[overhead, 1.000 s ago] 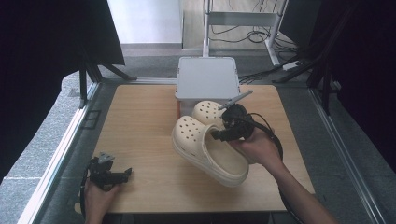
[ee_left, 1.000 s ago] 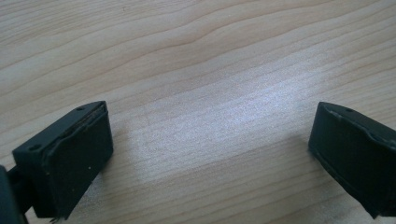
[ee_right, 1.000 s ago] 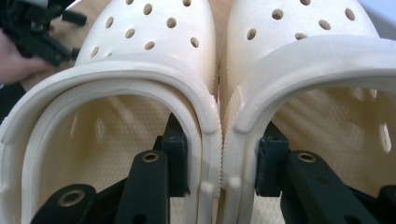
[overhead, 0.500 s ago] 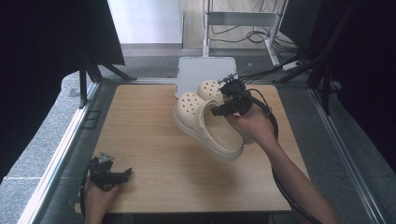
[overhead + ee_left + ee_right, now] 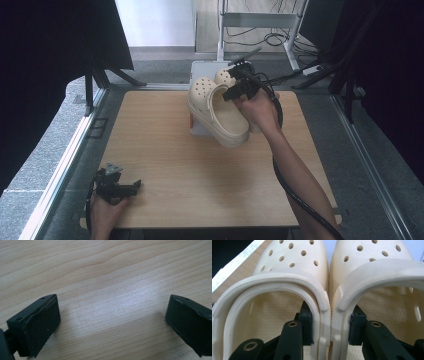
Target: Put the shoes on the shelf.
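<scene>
Clogs (image 5: 220,107), a cream pair, hang in the right gripper (image 5: 239,90) above the white box (image 5: 200,67) at the table's (image 5: 200,180) far edge: mid-carry, likely a lowering next. Left gripper (image 5: 112,315) gapes wide over bare wood, empty. Right gripper view: jaws pinch both inner walls together.
</scene>
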The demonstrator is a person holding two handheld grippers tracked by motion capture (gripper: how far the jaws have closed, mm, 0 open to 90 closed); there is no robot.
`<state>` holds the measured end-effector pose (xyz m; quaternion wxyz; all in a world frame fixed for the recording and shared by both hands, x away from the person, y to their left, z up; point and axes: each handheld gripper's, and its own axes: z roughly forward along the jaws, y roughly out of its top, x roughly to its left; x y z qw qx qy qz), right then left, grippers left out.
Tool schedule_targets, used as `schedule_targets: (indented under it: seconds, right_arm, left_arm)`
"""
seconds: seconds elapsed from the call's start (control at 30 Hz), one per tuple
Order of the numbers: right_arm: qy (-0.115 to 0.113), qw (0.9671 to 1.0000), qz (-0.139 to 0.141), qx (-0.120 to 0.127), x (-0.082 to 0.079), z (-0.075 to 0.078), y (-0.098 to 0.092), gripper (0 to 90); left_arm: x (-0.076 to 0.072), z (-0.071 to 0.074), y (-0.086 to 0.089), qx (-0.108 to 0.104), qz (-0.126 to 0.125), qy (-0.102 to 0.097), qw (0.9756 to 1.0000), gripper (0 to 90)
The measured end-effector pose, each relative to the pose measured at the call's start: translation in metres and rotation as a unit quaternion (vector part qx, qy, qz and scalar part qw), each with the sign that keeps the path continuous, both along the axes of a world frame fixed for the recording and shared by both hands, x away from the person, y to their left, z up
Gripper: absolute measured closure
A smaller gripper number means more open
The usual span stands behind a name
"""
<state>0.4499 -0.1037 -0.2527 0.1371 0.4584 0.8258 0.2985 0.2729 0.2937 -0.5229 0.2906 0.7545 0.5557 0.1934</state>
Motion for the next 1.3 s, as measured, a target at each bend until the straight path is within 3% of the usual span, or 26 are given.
schedule_targets:
  seconds: [0.5,0.93,1.3]
  right_arm:
    - [-0.008,0.9968,-0.079,0.005,0.058,0.004,0.025,64.3]
    - [-0.006,0.9883,-0.151,0.020,0.108,-0.001,0.037,64.3]
    - [-0.021,0.9805,-0.195,0.009,0.142,-0.024,0.043,64.0]
  left_arm:
    - [0.000,0.000,0.000,-0.001,0.000,0.001,1.0000,0.0]
    - [0.000,0.000,0.000,-0.003,-0.001,0.000,1.0000,0.0]
    - [0.001,0.000,0.000,-0.002,-0.002,-0.001,1.0000,0.0]
